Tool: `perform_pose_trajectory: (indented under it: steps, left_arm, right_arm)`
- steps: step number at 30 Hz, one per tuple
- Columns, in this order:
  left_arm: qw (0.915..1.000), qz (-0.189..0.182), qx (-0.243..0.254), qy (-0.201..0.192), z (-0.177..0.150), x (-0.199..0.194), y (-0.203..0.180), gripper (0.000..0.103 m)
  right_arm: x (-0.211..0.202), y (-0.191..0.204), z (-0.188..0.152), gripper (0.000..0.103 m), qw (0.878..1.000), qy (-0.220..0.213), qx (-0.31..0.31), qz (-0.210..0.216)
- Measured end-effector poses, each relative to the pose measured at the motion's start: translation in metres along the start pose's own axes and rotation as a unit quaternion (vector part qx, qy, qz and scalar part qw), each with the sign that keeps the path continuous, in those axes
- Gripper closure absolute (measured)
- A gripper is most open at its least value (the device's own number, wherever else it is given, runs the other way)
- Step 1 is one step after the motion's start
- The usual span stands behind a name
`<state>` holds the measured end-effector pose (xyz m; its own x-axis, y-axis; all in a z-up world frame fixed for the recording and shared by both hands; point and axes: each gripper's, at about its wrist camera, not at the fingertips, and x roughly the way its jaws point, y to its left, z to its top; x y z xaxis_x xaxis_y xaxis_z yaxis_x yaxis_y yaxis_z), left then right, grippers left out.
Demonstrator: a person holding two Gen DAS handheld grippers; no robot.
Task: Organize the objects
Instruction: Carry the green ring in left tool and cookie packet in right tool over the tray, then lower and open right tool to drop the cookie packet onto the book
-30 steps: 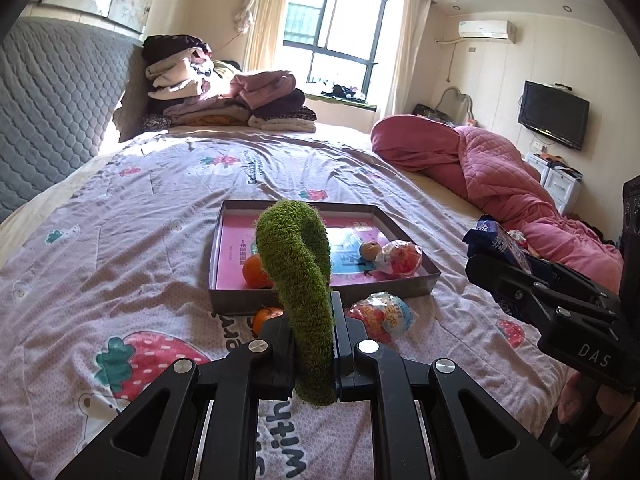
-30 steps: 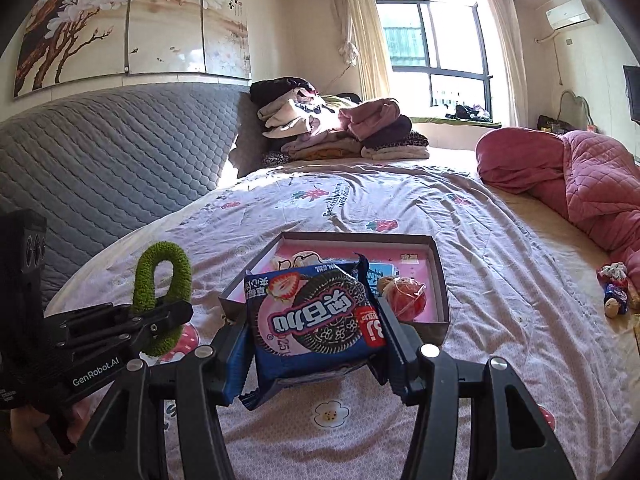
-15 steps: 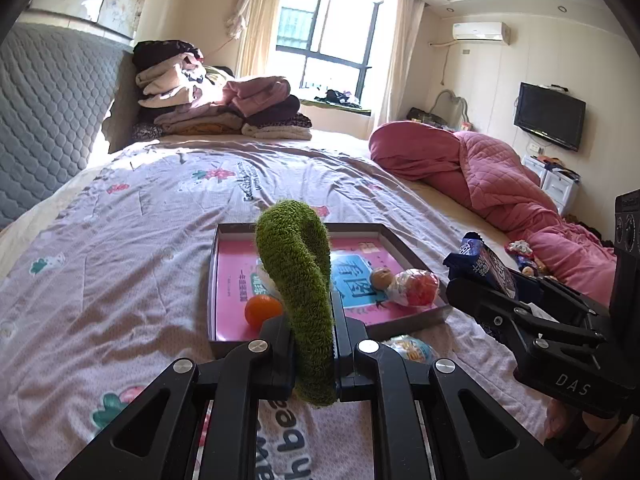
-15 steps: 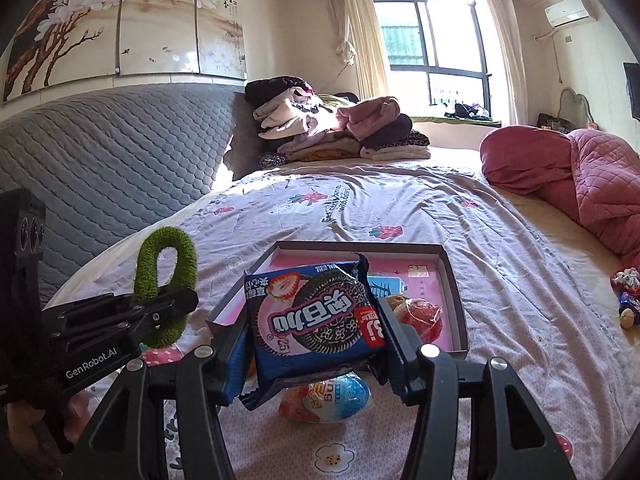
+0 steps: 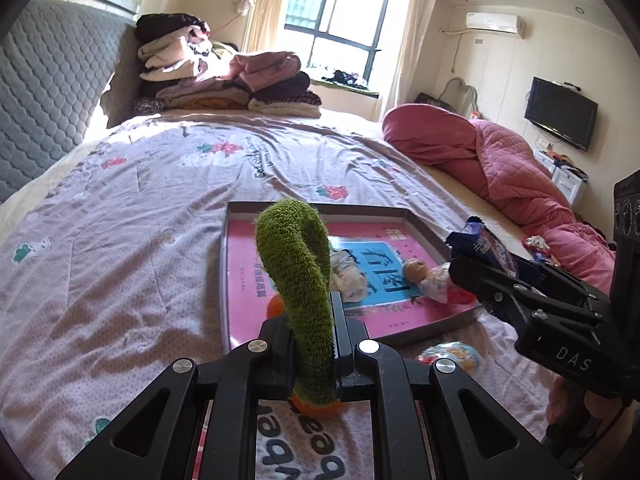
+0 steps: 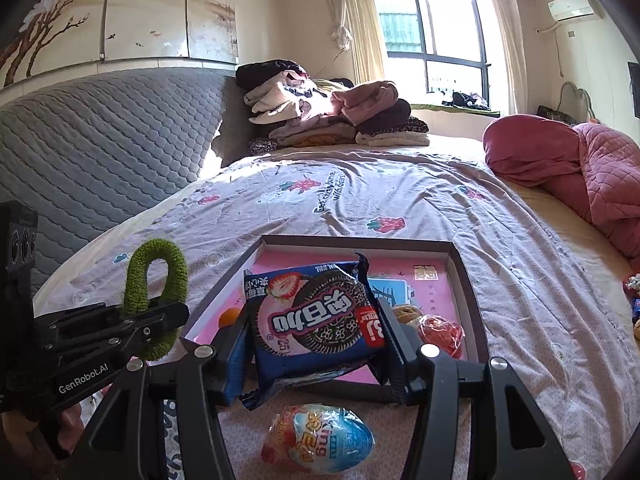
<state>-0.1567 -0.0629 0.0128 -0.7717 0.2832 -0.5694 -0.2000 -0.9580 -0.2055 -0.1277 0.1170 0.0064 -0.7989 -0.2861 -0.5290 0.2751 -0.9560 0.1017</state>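
A wide bed with a lilac quilt printed with strawberries fills both views. A grey quilted headboard stands along one side, folded clothes are heaped at the far end, and a bunched pink blanket lies along the other side. On the quilt sits a shallow tray with a dark rim and a pink floor. Inside it lie an orange, a small round brown snack and a red-wrapped sweet. Just outside the tray's near rim lies a blue and orange wrapped egg.

The right gripper has its jaws half spread and clamped on a blue cookie packet, held above the tray's near edge. The left gripper has its jaws narrow, pinching a fuzzy green hair tie that stands upright as a loop, to the left of the tray's near corner.
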Motion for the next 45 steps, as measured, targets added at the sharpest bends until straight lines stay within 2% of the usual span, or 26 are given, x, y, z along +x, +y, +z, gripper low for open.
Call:
perform_pose_trajectory:
  steps: [10, 19, 35, 45]
  left_arm:
    - [0.9997, 0.011, 0.001, 0.022, 0.002, 0.029, 0.011, 0.09]
    - [0.999, 0.007, 0.0, 0.045, -0.004, 0.047, 0.014, 0.09]
    - [0.9988, -0.009, -0.005, 0.049, -0.004, 0.061, 0.018, 0.088]
    - [0.9987, -0.019, -0.008, 0.047, -0.006, 0.065, 0.022, 0.086]
  right_arm:
    - [0.034, -0.004, 0.0, 0.047, 0.999, 0.034, -0.015, -0.03]
    - [0.054, -0.008, -0.006, 0.047, 0.997, 0.065, -0.022, -0.041]
    - [0.093, 0.001, -0.009, 0.047, 0.989, 0.131, -0.063, -0.037]
    - [0.109, 0.003, -0.011, 0.047, 0.982, 0.173, -0.06, -0.039]
